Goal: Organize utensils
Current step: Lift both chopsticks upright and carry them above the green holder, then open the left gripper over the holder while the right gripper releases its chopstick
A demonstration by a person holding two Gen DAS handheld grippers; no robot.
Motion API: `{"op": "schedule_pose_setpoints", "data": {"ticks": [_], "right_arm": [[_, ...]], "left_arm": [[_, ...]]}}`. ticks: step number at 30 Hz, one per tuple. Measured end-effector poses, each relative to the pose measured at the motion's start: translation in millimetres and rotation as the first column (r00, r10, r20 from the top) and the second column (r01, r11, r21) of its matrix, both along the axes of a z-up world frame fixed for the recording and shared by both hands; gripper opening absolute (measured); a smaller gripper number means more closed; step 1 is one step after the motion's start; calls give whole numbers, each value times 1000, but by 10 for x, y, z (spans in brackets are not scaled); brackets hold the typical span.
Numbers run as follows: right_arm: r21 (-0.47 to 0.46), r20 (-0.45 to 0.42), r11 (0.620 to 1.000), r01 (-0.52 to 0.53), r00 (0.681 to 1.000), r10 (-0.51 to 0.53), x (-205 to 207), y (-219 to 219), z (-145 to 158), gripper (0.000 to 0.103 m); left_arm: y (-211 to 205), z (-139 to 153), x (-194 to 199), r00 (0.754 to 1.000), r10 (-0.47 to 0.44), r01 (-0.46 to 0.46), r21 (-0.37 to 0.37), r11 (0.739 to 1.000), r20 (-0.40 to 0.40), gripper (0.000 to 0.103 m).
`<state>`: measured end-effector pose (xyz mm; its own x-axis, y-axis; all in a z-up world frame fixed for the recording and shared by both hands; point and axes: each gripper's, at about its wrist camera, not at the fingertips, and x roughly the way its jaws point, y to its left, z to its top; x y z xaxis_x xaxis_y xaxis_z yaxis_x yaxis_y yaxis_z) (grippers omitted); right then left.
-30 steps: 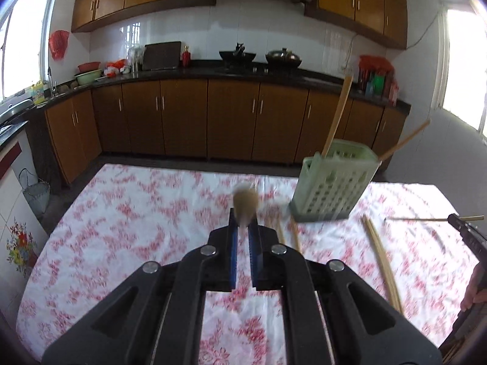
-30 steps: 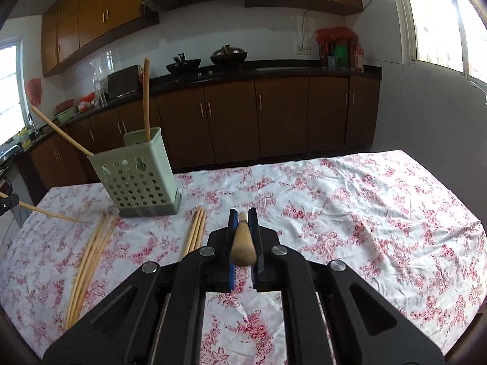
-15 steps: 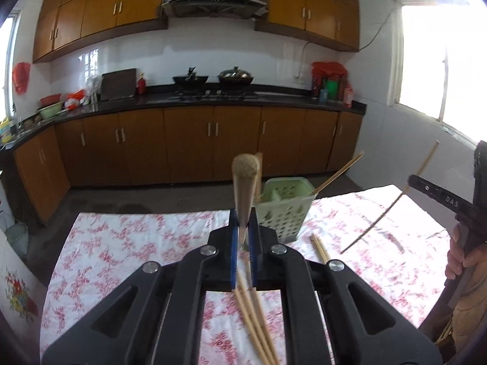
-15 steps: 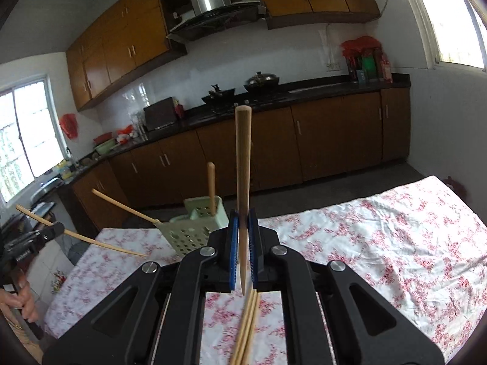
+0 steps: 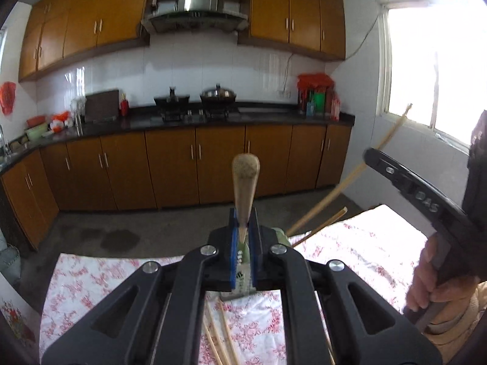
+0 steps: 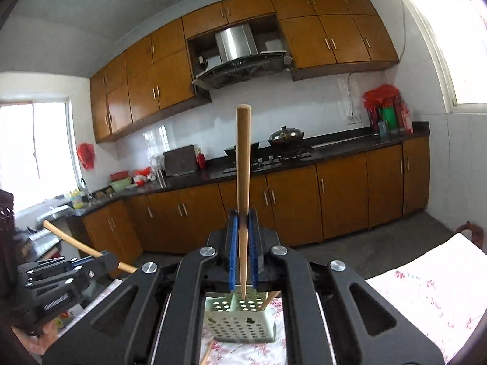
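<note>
My left gripper [image 5: 243, 228] is shut on a wooden chopstick [image 5: 245, 179] whose thick end points up. The green perforated utensil holder [image 5: 280, 233] is mostly hidden behind the jaws, and another chopstick [image 5: 327, 221] leans out of it. My right gripper [image 6: 242, 228] is shut on an upright chopstick [image 6: 243, 164]. That chopstick's thin tip hangs just above the holder [image 6: 240, 322] on the table. In the right wrist view the left gripper [image 6: 103, 260] is at the far left with its chopstick [image 6: 73, 241]. The right gripper's body [image 5: 411, 188] shows at the right of the left wrist view.
A floral cloth covers the table [image 5: 88, 283]. Loose chopsticks [image 5: 220, 343] lie on it near the holder. A hand [image 5: 432, 286] grips the right tool's handle. Brown cabinets and a dark counter [image 5: 182, 121] run along the far wall. A chair back [image 6: 470, 231] stands by the table's right corner.
Both grippers have risen from the table, each carrying a chopstick that now stands upright. The holder has gone from farther back to just under the jaws. The right chopstick's tip now hangs over it.
</note>
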<state>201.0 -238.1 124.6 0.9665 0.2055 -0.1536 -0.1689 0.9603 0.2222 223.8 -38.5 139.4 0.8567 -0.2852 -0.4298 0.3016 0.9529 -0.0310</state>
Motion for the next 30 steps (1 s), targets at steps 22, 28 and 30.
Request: {"op": "schedule_pose_setpoints", "data": {"ticks": [22, 28, 30], "right_arm": [[-34, -129, 999, 3, 992, -8, 146, 34, -269, 32], [-32, -130, 998, 46, 990, -49, -272, -234, -211, 36], [-31, -182, 998, 57, 981, -62, -384, -351, -343, 36]], "left_arm": [[40, -406, 433, 996, 55, -56, -9, 998, -65, 23], [354, -299, -2, 994, 105, -106, -57, 993, -26, 29], [512, -388, -214, 991, 133, -135, -58, 989, -33, 33]]}}
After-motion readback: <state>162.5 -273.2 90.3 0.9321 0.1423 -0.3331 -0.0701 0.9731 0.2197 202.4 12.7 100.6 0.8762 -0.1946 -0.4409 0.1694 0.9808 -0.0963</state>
